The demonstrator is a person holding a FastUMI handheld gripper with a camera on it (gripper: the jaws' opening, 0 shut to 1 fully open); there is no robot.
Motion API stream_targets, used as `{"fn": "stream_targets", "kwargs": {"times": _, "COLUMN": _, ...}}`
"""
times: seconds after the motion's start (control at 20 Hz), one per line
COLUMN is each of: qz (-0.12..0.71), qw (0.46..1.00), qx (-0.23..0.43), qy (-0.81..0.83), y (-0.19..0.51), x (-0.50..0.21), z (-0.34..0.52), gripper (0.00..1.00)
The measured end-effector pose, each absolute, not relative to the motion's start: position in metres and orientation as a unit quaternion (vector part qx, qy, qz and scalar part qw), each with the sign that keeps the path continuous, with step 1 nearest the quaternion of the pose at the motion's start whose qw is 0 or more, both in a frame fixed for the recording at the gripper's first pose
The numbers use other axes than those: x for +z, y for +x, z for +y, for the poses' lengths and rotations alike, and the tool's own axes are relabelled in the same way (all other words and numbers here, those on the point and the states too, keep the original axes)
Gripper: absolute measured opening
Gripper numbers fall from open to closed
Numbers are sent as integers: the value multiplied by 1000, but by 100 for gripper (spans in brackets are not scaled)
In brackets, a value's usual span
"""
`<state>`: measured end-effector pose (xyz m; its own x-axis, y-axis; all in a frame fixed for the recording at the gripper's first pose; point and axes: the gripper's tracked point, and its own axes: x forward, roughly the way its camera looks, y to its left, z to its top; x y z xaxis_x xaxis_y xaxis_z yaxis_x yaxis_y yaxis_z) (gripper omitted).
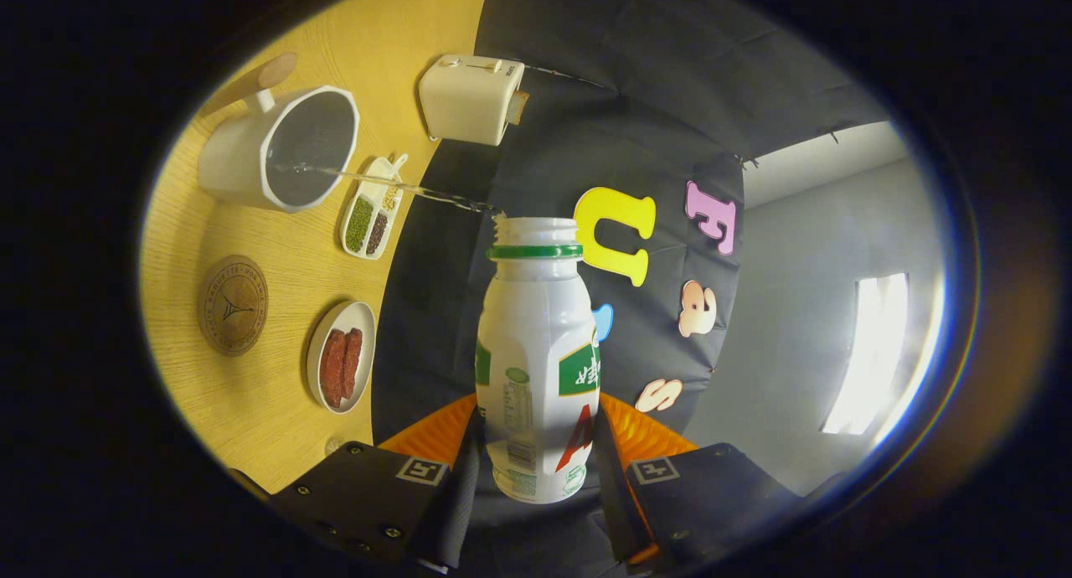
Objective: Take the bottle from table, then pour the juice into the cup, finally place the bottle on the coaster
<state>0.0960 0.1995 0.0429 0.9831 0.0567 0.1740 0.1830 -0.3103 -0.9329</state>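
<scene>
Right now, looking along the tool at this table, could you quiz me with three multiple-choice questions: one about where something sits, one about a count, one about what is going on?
1. Where is the round coaster?
A. beside the plate of red food
B. under the toaster
C. inside the cup

2. How many compartments has the divided dish?
A. one
B. three
C. six

3. What is the bottle doing?
A. standing capped on the table
B. lying in the cup
C. held in the tool, pouring

Answers: 1 A, the coaster lies next to that plate. 2 B, three fillings show. 3 C, both fingers press it and a thin stream reaches the cup.
</scene>
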Motion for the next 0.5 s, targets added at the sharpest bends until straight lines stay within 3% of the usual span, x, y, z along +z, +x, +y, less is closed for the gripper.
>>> {"fn": "stream_targets", "kwargs": {"times": 0.5, "qz": -89, "qw": 558, "qx": -63, "qy": -823, "y": 94, "x": 49, "z": 204, "gripper": 65}}
